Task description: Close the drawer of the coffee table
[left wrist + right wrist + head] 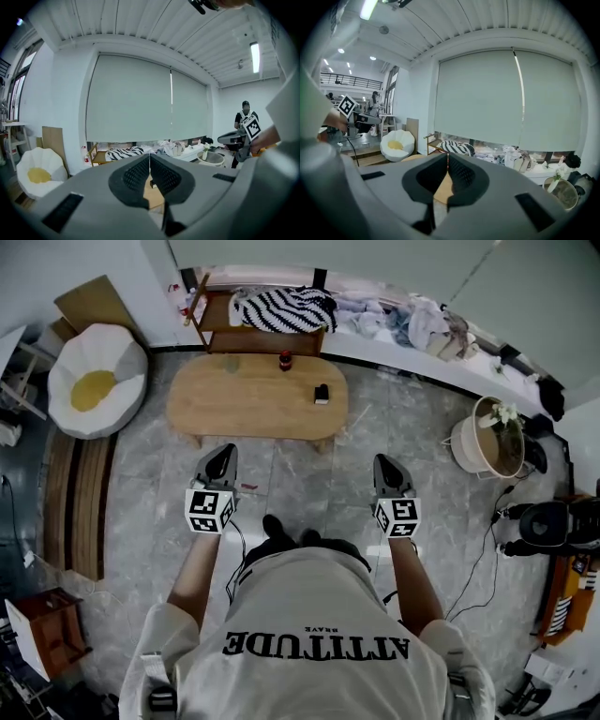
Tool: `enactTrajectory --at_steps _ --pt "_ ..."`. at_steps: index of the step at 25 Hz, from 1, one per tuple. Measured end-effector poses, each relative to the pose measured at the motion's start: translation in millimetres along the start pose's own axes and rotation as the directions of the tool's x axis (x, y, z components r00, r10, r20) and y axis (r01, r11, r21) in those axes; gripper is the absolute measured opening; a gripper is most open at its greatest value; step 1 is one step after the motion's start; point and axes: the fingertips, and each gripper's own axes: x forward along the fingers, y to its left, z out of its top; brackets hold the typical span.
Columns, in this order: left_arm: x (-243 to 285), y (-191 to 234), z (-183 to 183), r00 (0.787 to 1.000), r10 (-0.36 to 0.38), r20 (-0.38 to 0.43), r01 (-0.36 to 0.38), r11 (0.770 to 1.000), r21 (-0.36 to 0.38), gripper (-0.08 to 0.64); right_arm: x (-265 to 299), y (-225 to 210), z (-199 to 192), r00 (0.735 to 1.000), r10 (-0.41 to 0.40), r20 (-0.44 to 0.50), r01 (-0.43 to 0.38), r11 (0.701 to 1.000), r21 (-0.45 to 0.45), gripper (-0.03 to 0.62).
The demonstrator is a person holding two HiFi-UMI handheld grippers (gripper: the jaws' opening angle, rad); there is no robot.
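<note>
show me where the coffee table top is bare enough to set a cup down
The table's left half, from its left end to the red can, is bare. So is the front strip near the dark box. Crowded: the shelf behind with the striped cloth, and the clothes beside it.

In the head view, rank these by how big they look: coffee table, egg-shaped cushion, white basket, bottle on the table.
1. coffee table
2. egg-shaped cushion
3. white basket, somewhat smaller
4. bottle, far the smallest
</note>
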Motion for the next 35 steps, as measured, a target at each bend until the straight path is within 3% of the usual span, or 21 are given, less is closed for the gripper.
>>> enactTrajectory --at_steps 6,18,27,35 --pt "-10 -36 6 0.998 0.051 0.044 -0.052 0.998 0.024 0.023 -25 -14 4 0.999 0.036 0.04 -0.036 0.999 0.017 0.021" --pt "-44 -74 -10 0.993 0.119 0.016 -0.12 0.989 0.09 0.023 -52 -19 -15 0.991 0.129 0.025 -0.128 0.992 -0.011 0.021" --pt "-58 -68 -13 0.992 0.129 0.0 -0.129 0.99 0.058 0.023 -60 -25 -28 0.992 0.129 -0.007 -0.129 0.991 0.045 0.021" --pt "-62 -55 -14 0.993 0.115 -0.009 -0.114 0.991 0.074 0.023 -57 -15 -21 0.992 0.128 0.004 -0.128 0.99 0.063 0.019"
